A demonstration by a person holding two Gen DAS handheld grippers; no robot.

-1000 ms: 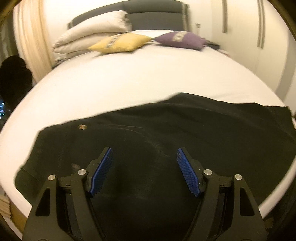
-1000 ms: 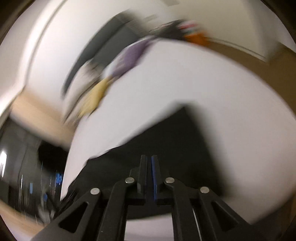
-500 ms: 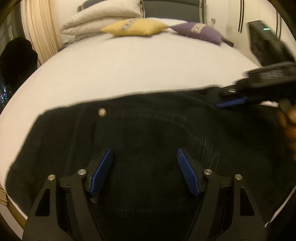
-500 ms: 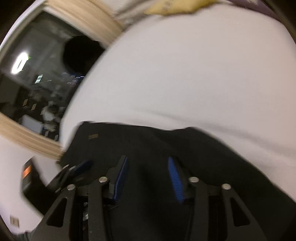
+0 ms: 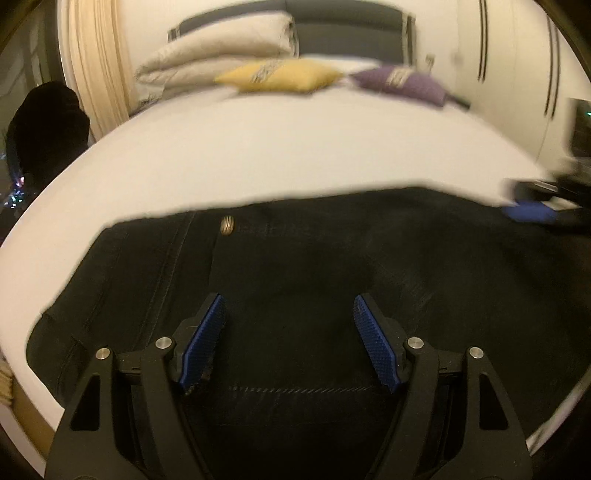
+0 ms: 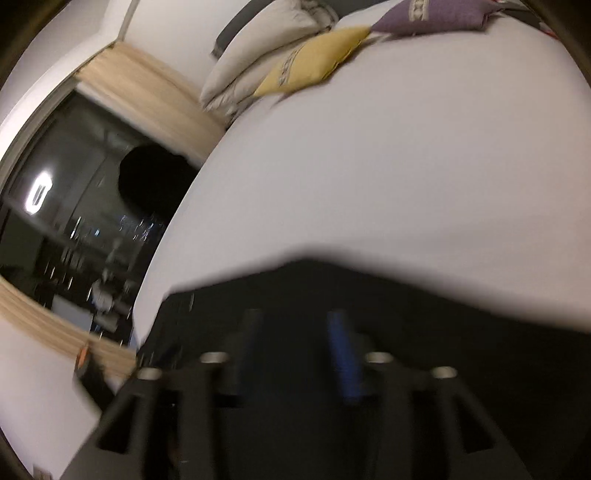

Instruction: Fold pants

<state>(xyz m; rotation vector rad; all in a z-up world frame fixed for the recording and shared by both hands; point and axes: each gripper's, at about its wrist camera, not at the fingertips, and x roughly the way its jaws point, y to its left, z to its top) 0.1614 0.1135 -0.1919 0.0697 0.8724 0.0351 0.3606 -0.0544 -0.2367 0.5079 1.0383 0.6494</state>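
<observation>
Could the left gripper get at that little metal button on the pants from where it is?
Probably yes: the left gripper is open over the pants, and only flat dark cloth lies between it and the button ahead.

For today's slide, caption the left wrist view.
Open left gripper hovers over black pants spread on a white bed.

The right gripper [image 6: 295,332] hangs over dark pants [image 6: 461,350], its blue-padded fingers [image 6: 341,354] parted with cloth showing between them. Ahead stretches a white bed [image 6: 388,177]; far ahead lie a yellow cushion [image 6: 314,64], purple cushion [image 6: 436,14] and pillows [image 6: 258,55]. A dark window [image 6: 74,221] sits left.
</observation>
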